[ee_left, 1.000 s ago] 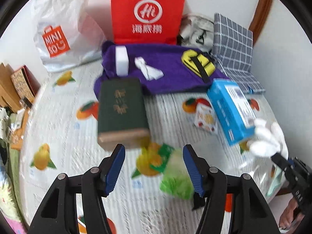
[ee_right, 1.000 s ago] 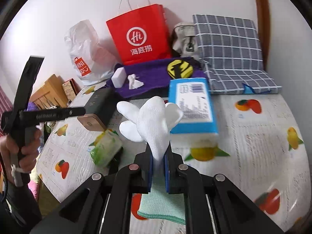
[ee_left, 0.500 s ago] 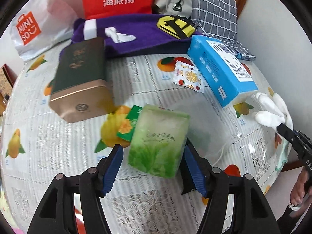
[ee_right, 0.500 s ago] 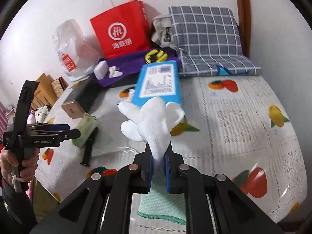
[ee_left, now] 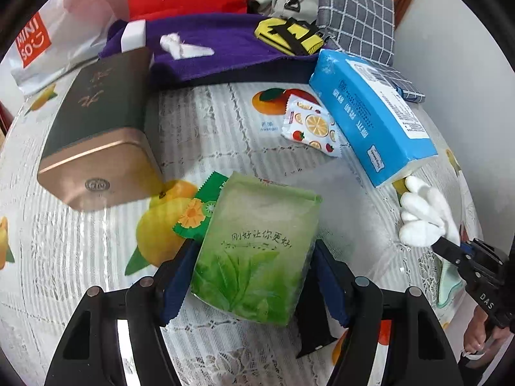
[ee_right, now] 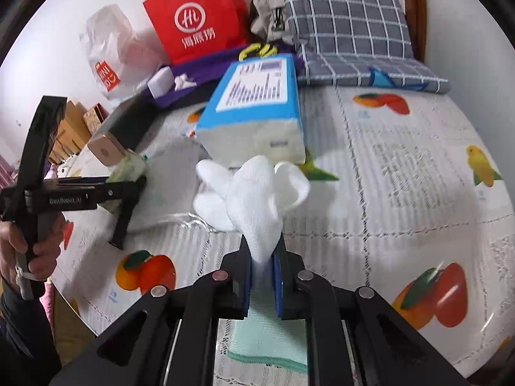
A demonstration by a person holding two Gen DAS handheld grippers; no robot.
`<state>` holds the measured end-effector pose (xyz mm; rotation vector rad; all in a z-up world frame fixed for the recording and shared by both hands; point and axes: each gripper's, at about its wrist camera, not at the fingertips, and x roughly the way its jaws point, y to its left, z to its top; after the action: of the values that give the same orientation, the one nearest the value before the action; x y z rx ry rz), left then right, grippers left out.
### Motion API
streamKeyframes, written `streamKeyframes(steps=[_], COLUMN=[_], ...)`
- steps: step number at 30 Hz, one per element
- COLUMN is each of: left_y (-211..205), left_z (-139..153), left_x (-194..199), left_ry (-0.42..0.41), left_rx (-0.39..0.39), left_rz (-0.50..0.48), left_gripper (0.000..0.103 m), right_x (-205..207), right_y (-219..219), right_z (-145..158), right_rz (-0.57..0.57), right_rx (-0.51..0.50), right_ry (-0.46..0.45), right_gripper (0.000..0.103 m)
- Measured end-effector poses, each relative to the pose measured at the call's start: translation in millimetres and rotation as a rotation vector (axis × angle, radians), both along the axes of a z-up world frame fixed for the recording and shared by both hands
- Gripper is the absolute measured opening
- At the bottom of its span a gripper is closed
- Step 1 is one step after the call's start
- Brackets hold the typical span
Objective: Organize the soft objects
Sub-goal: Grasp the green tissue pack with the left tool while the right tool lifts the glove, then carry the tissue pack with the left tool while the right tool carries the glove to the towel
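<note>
Lowered since 1 second back: both grippers, now close over the fruit-print tablecloth (ee_left: 96,241). Largest near the green tissue pack (ee_left: 257,257): dark tea tin (ee_left: 96,135) up-left of it, blue tissue box (ee_left: 370,112) up-right, small fruit-print sachet (ee_left: 310,125) between pack and box. Left gripper (ee_left: 254,286) astride the pack, jaws just widened, blue pads beside its 2 long edges, contact impossible to tell. Right of the pack, right gripper (ee_right: 262,280) clamped tight on a white glove (ee_right: 254,193), glove fingers just short of the box's white end.
</note>
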<state>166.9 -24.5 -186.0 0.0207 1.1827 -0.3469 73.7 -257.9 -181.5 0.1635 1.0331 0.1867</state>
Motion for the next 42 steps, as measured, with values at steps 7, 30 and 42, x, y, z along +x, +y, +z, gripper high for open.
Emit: streamKeyframes(steps=[7,30,42], left_y=[-1.8,41.9,50.7], left_z=[0.5,53.1,84.8], left_x=[0.2,-16.1,-9.8], left_ry=[-0.026,-0.105,-0.143], left_rx=[-0.016,-0.070,-0.106], left_rz=[-0.011,0.107,0.137], left_gripper=[0.061,0.058,0.058], right_x=[3.8,-9.8,2.4], right_y=[0.6,2.5,2.7], right_z=[-5.9,48.3,94.1], right_rz=[-0.003,-0.008,-0.024], right_rx=[-0.005,-0.004,0.029], right_ry=[0.014,-0.098,-0.179], right_gripper=[0.013,0.013,0.013])
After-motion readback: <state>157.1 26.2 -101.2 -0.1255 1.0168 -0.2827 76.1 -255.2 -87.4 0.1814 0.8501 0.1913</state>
